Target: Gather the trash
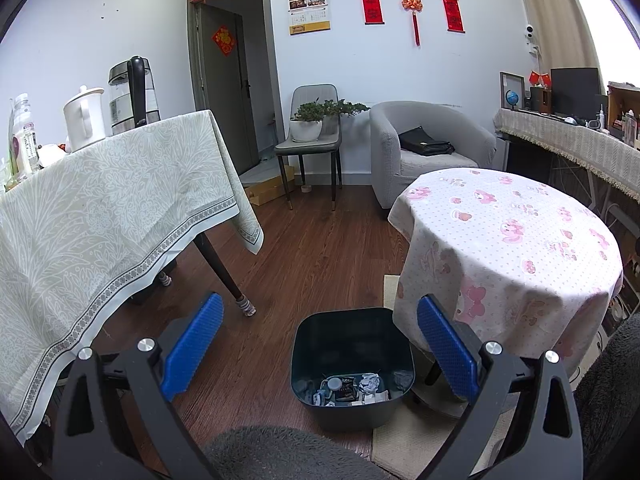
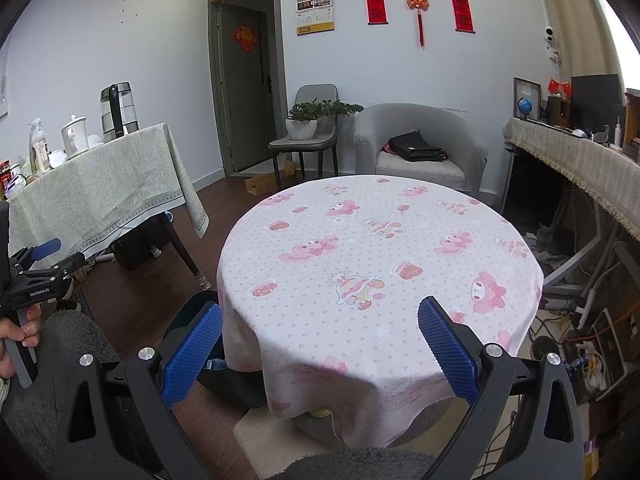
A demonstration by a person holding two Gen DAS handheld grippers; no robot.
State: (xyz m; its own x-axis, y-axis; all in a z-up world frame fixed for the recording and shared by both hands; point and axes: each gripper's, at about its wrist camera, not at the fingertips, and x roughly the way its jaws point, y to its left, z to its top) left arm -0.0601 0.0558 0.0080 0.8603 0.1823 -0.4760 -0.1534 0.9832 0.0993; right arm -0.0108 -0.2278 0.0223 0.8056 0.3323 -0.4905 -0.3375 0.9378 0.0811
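We hold left gripper (image 1: 320, 340) spread, empty | right gripper (image 2: 320, 340) likewise | bin (image 1: 352, 368) beside round table (image 1: 520, 232) edge, holding trash (image 1: 352, 390)

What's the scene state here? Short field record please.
left gripper: open, empty, above the bin
right gripper: open, empty, facing the round table
trash bin: on floor beside round table, open top, scraps at the bottom
round table: pink cartoon cloth, no trash visible on top
side table: kettle, white jug, bottle
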